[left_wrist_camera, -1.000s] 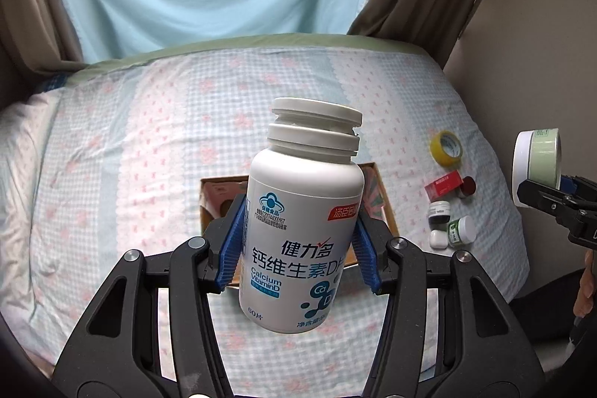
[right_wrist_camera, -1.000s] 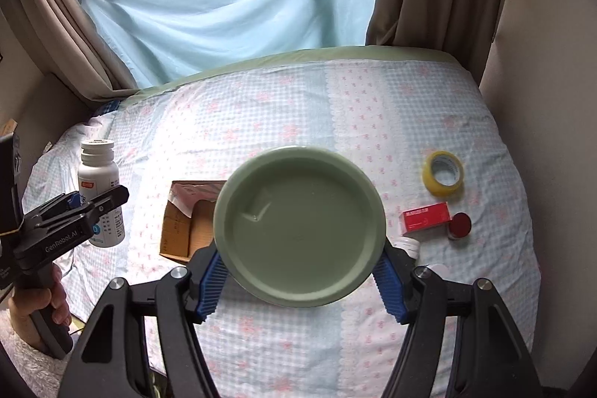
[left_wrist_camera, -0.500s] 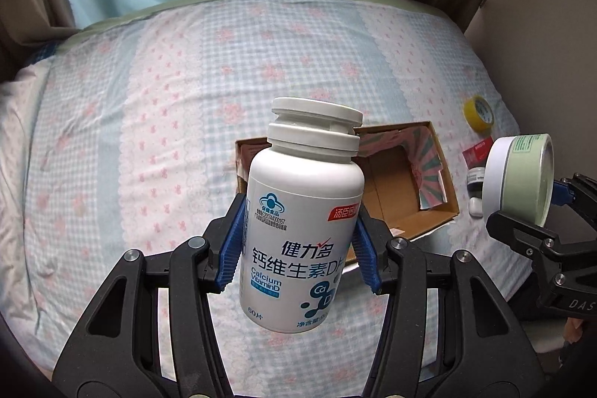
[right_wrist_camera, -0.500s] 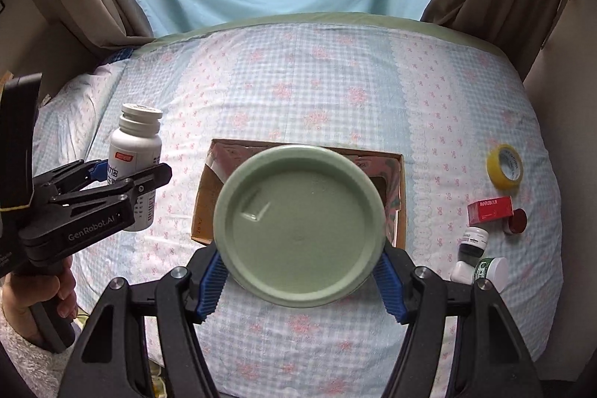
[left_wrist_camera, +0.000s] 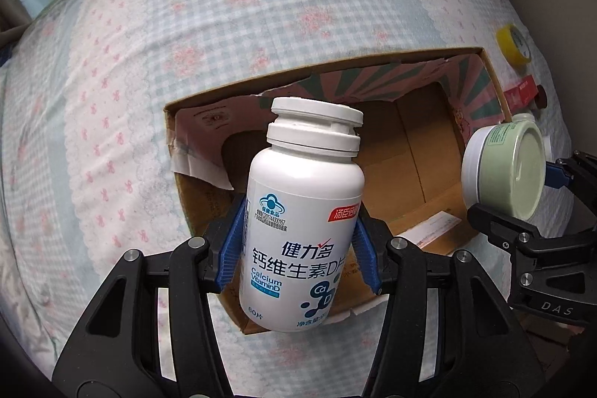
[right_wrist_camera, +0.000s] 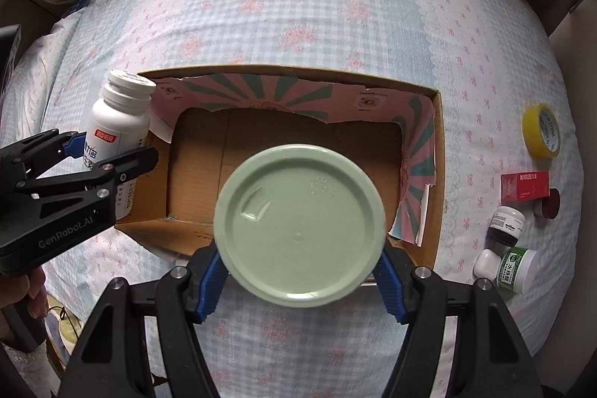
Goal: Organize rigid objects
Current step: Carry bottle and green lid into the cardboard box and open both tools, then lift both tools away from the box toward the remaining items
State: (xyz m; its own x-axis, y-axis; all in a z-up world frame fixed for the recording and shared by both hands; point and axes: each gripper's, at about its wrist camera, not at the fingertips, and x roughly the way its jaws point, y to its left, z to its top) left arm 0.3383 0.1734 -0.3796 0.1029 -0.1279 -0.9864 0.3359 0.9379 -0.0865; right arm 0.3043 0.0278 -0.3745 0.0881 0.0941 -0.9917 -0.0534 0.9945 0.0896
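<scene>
So the left gripper was clamped tight on the white calcium bottle, blue pads pressing both sides, bottle upright and hanging over the near left corner of the open cardboard box. The right gripper was squeezed onto the green-lidded jar, held over the box's near edge, a bit right of the middle. The box sat in the middle of the bed, flaps folded inward, and its brown floor looked bare apart from a paper slip near the front wall, so lots of room inside. Out toward the bed's right edge there was a yellow tape roll, then a red carton with a small dark red cap touching it, and nearer the front a dark little jar, a white tub and a green-labelled bottle huddled together, all well apart from the box's right wall
</scene>
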